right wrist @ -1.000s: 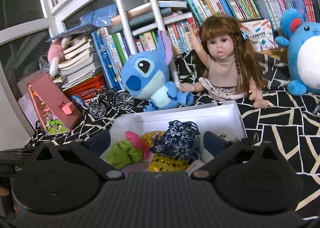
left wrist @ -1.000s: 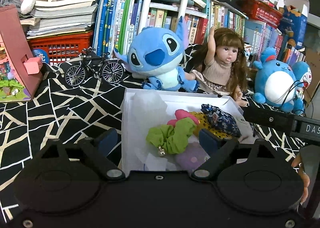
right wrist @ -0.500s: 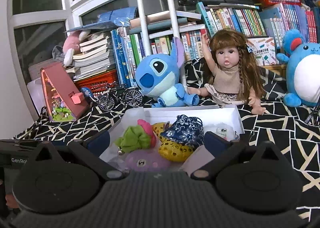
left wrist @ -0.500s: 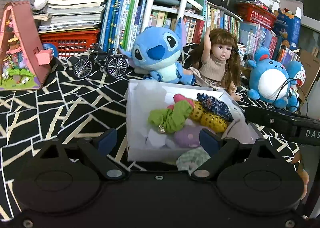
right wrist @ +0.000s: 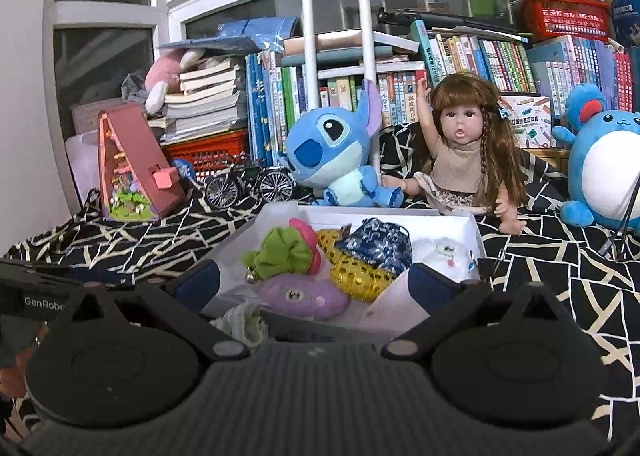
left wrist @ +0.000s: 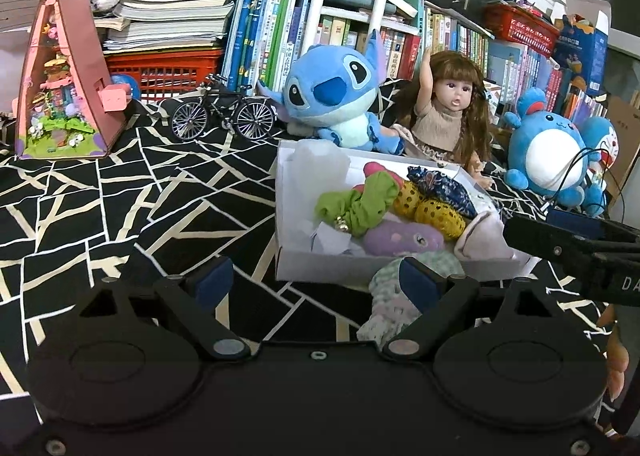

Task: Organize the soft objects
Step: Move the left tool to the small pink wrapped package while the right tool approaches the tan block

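A white box (left wrist: 304, 264) (right wrist: 476, 228) on the black patterned cloth holds soft items: a green scrunchie (left wrist: 360, 204) (right wrist: 284, 252), a purple plush (left wrist: 400, 238) (right wrist: 304, 298), a yellow sequin piece (left wrist: 432, 208) (right wrist: 356, 270), a navy floral pouch (left wrist: 444, 186) (right wrist: 378, 242) and a white fluffy item (right wrist: 440, 254). A pale knitted cloth (left wrist: 396, 304) (right wrist: 242, 322) lies on the cloth just outside the box's near edge. My left gripper (left wrist: 316, 282) is open and empty, in front of the box. My right gripper (right wrist: 316, 282) is open and empty at the near edge.
Behind the box sit a blue Stitch plush (left wrist: 332, 96) (right wrist: 332, 148), a doll (left wrist: 452, 112) (right wrist: 464, 156) and a round blue plush (left wrist: 552, 152) (right wrist: 604, 168). A toy bicycle (left wrist: 222, 112) and a pink triangular house model (left wrist: 64, 84) stand left. Bookshelves fill the back.
Both grippers have pulled back and away from the box. The box looks smaller and its near wall and the knitted cloth in front of it have come into view.
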The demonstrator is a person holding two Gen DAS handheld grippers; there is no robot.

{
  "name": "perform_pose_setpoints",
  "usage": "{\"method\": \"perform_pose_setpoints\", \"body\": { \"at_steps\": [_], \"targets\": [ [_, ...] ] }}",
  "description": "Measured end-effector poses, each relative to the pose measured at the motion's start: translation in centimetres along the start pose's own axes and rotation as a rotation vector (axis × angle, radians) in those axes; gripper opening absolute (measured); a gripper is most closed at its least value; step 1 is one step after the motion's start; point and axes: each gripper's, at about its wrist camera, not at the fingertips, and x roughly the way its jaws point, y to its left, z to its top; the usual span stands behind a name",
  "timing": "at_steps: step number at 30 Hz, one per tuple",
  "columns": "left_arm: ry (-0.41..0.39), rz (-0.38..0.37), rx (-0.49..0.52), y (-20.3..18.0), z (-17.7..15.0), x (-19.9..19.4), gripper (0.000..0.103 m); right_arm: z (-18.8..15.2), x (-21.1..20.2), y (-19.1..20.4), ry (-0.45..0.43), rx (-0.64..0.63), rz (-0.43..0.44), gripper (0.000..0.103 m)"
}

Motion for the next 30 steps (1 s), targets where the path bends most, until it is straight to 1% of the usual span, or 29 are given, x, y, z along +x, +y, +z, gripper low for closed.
{"method": "perform_pose_setpoints", "body": {
  "at_steps": [14, 30],
  "targets": [
    [-0.004, 0.034, 0.004, 0.7, -2.7, -1.1, 0.090, -2.3, -1.1, 1.0, 0.028, -0.029, 0.005, 0.103],
    [0.021, 0.092, 0.000, 1.6, -5.1, -1.4, 0.091, -5.0, -1.2, 2.6, 0.078, -0.110, 0.010, 0.103]
  ]
}}
